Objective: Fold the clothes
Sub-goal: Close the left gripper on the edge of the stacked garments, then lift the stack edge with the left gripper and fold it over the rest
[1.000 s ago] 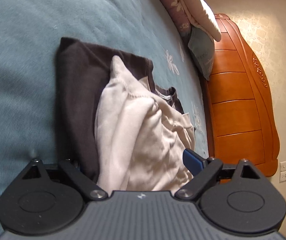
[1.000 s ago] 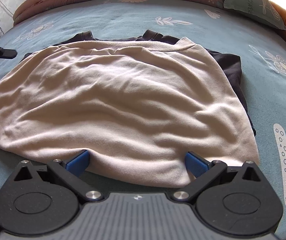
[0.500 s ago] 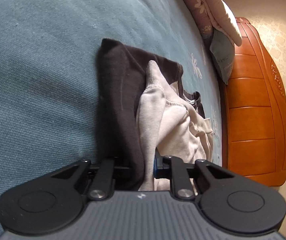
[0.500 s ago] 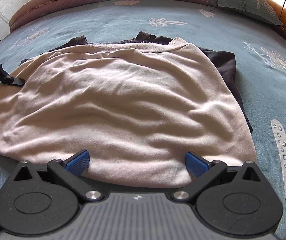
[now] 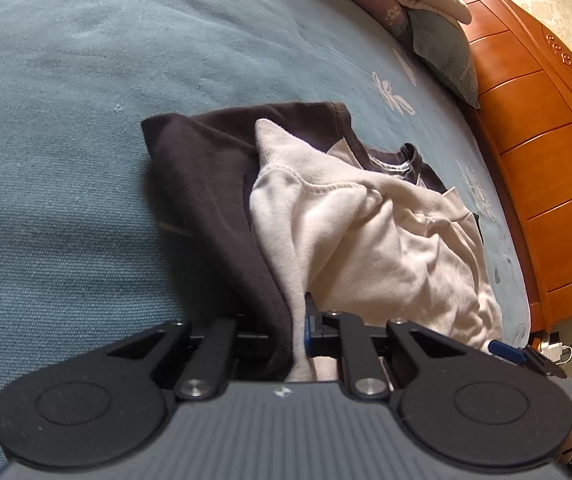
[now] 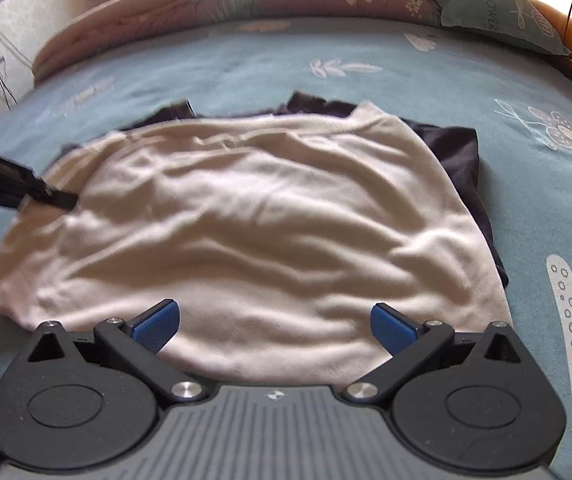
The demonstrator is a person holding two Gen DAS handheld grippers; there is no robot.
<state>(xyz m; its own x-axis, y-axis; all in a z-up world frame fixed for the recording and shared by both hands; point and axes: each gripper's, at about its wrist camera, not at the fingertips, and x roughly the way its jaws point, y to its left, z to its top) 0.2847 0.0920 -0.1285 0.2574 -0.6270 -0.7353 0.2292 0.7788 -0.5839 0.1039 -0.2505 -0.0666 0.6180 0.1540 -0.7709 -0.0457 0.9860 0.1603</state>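
Bed: L gripper pinching clothes edge; R gripper spread above hem.

A cream sweatshirt lay rumpled over a dark brown garment. Edges of both were pinched together between the left jaws, while the cream hem lay loose between the wide right jaws.
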